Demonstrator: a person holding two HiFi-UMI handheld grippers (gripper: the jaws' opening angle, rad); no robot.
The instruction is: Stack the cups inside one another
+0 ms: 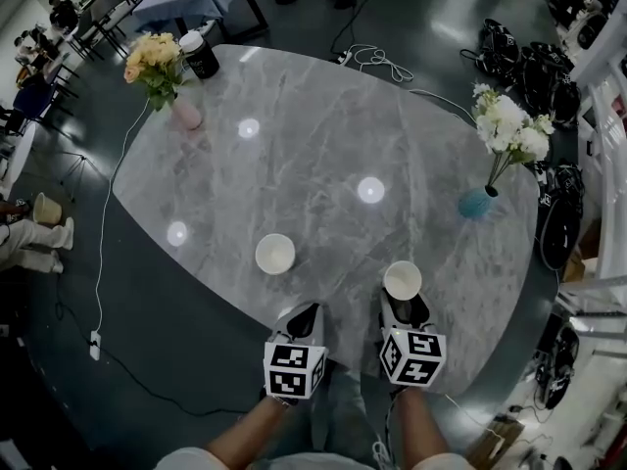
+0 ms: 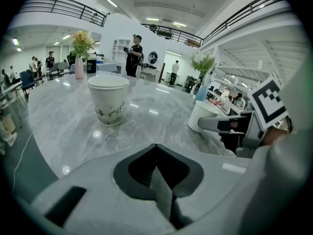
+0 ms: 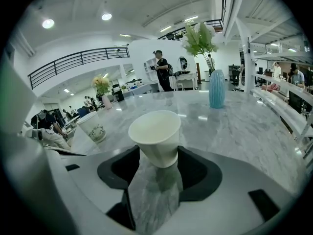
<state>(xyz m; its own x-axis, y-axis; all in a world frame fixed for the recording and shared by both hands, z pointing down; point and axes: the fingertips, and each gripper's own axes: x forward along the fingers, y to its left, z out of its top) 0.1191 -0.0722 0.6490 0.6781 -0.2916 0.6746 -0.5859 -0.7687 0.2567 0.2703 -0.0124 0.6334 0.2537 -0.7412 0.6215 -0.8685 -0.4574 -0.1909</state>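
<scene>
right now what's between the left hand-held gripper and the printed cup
Bare marble table only, from left hand-held gripper to printed cup; left gripper view shows it.

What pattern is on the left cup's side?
The left cup is white with a dark leafy print low on its wall, clearest in the left gripper view.

On the desk, a cup is set near the front edge, ahead of the left tongs. A second cup is placed to its right, between the spread jaws of the right tongs. A vase is found far back on the left, with a jar behind it. Another vase is set near the right edge.
</scene>
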